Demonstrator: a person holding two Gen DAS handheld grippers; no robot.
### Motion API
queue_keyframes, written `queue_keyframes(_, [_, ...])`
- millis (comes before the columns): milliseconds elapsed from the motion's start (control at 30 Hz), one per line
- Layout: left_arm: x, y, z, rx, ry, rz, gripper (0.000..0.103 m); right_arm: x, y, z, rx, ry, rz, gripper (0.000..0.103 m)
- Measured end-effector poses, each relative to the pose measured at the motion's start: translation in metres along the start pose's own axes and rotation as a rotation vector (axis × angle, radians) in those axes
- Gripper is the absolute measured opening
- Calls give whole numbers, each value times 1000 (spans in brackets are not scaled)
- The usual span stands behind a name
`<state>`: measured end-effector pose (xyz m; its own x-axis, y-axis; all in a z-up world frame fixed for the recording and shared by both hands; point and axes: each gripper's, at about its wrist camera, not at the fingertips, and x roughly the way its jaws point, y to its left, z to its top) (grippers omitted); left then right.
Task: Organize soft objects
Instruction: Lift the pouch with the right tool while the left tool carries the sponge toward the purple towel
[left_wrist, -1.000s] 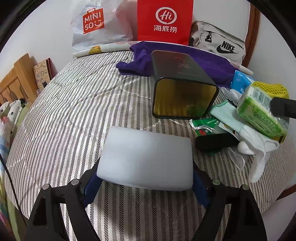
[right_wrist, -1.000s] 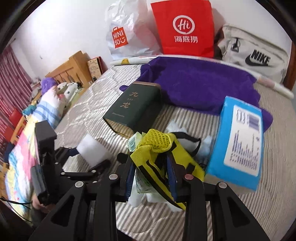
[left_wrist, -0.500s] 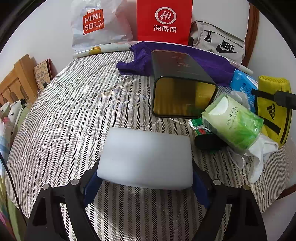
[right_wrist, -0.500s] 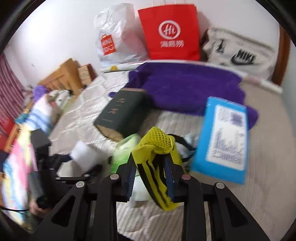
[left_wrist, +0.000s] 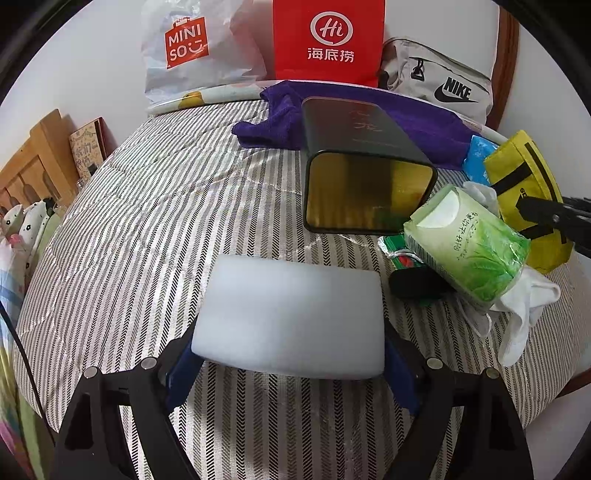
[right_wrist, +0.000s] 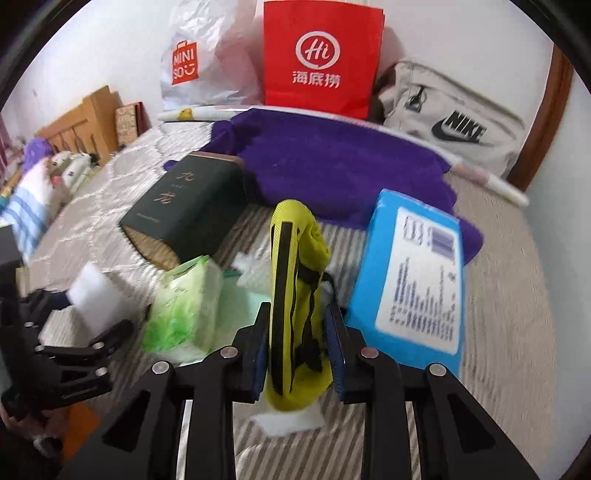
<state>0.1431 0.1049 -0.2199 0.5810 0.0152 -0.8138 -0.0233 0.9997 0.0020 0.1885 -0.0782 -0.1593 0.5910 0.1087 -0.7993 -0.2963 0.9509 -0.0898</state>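
My left gripper (left_wrist: 290, 363) pinches the white foam block (left_wrist: 291, 317) above the near striped bedcover (left_wrist: 147, 221). My right gripper (right_wrist: 299, 343) clamps the yellow pouch (right_wrist: 295, 280), right of the green tissue pack (right_wrist: 184, 306) and the dark open box (left_wrist: 362, 166).

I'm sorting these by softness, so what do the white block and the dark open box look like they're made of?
White block: probably foam sponge, matte, with rounded edges, clamped in the left tool. Dark open box: probably a rigid tin, glossy dark green outside, its gold inside reflecting.
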Motion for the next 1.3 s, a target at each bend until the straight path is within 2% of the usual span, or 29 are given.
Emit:
queue_keyframes(100, [1, 0, 0, 0, 1, 0, 85, 5, 4, 3, -27, -18, -21, 26])
queue_keyframes(133, [1, 0, 0, 1, 1, 0, 85, 7, 4, 3, -30, -18, -14, 14])
queue_keyframes(233, [1, 0, 1, 2, 3, -1, 85, 3, 3, 1, -40, -34, -11, 9])
queue_keyframes(433, [0, 3, 3, -17, 9, -8, 81, -30, -13, -12, 26, -90, 100, 8])
queue_keyframes(667, [-6, 5, 4, -50, 32, -9, 80, -56, -33, -40, 85, -109, 160, 8])
queue_keyframes(1000, [-29, -3, 12, -64, 17, 19, 80, -60, -59, -82, 132, -62, 144, 8])
queue_keyframes(1167, [-43, -8, 23, -76, -1, -1, 80, -53, -70, -97, 160, -32, 131, 8])
queue_keyframes(1300, [-56, -10, 34, -96, -16, -18, 80, -56, -76, -100, 186, -45, 147, 8])
